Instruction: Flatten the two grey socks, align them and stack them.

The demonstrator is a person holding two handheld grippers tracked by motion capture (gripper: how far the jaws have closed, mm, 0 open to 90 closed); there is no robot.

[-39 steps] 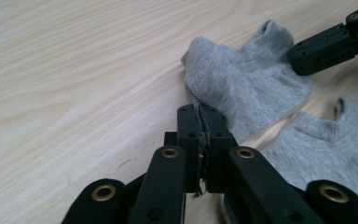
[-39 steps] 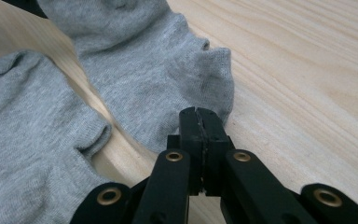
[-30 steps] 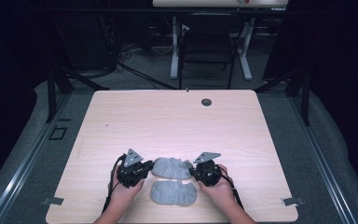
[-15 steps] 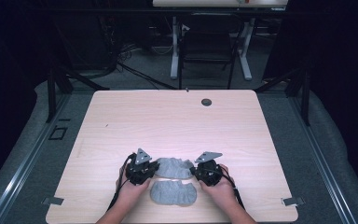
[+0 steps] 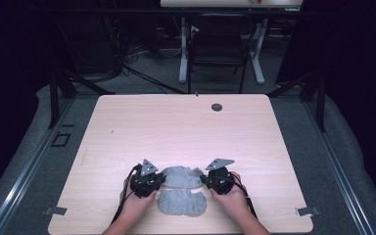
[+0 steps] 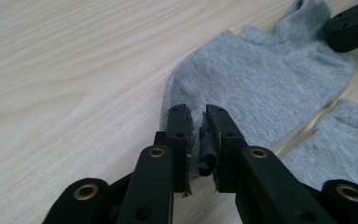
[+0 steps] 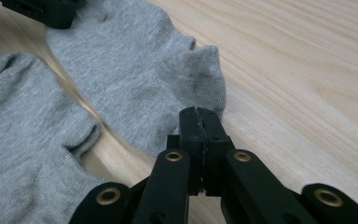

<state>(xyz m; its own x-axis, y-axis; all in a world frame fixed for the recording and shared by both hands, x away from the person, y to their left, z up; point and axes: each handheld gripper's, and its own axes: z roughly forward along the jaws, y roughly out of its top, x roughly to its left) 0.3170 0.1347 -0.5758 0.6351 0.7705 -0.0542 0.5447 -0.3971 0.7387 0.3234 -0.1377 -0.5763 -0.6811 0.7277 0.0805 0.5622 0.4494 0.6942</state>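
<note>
Two grey socks lie near the table's [image 5: 127, 127] front edge, and we hold the far sock [image 5: 181, 176] flat: right gripper [image 7: 199, 122] clamped on its heel end, left gripper [image 6: 196, 122] just loosening at the toe, so pairing with the near sock [image 5: 181, 203] remains.

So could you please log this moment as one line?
left tongs: opening at far sock toe | right tongs: shut on far sock | near sock: flat
</note>
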